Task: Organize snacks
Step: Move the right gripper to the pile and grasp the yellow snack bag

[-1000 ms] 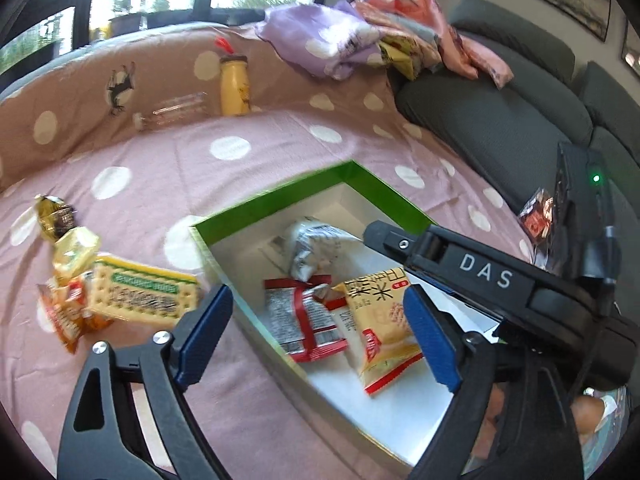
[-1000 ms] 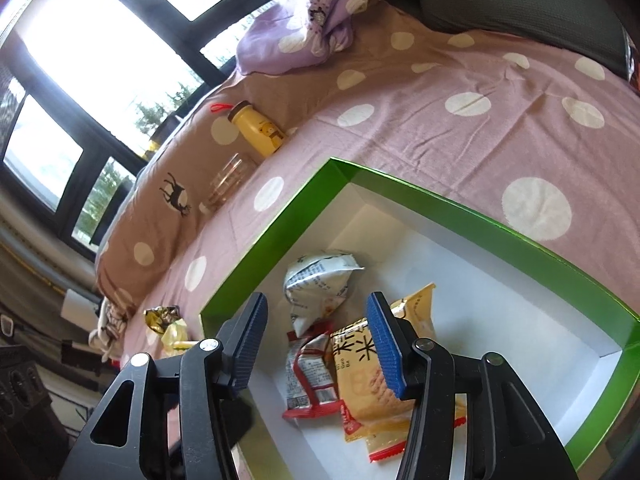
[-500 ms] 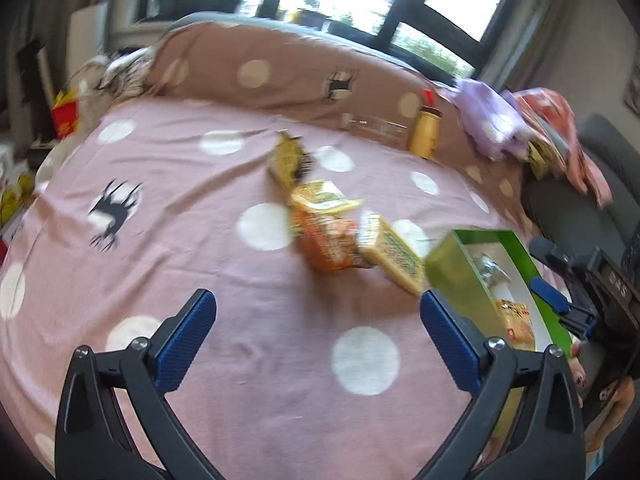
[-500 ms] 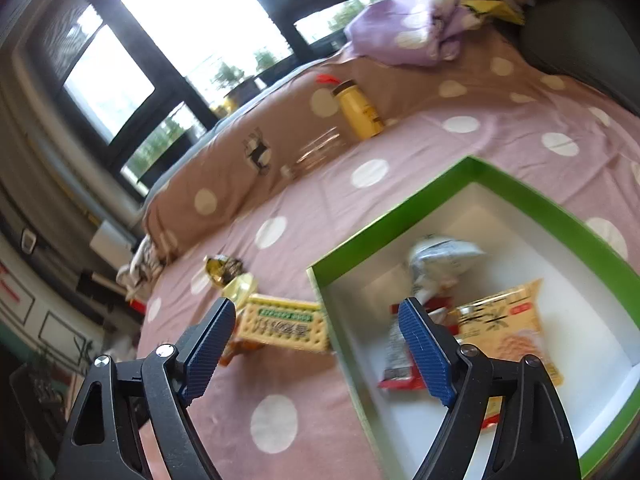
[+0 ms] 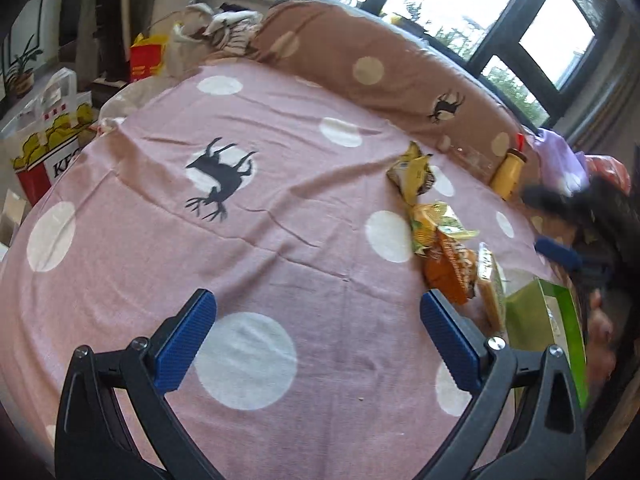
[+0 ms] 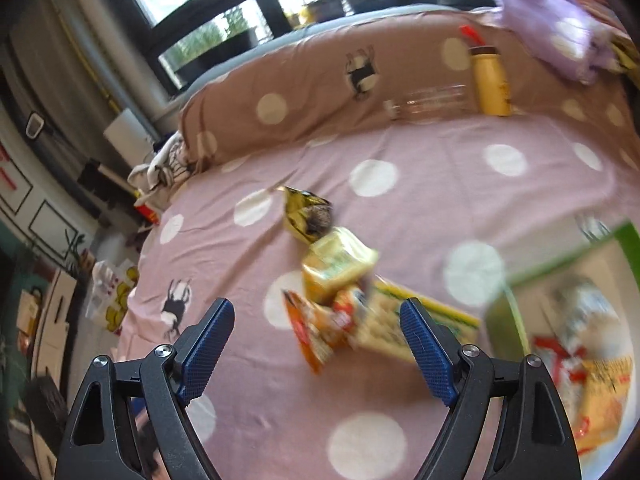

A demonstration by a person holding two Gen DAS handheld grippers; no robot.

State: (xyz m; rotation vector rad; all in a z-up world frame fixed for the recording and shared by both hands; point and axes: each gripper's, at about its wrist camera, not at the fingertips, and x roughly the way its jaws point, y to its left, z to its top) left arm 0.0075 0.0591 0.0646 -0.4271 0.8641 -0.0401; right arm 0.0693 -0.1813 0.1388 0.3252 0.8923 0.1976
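The left gripper [image 5: 318,336] stands wide open and empty over the pink dotted bedspread [image 5: 280,216]. The right gripper [image 6: 316,344], its jaws just opened, holds nothing above the orange snack packet [image 6: 320,328], which lies beside the green box [image 6: 560,280].

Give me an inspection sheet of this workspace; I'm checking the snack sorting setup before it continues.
Surface: pink polka-dot cloth, wrinkled.
Job's things: green-rimmed white box holds packets; gold wrapper, yellow packet, orange packet and yellow-green cracker pack lie outside.
Clutter: yellow bottle, clear bottle, lilac cloth.
Grippers: left tongs and right tongs open, empty; both have just been opening.
Cables: nothing seen.
Surroundings: windows, paper bags on floor.
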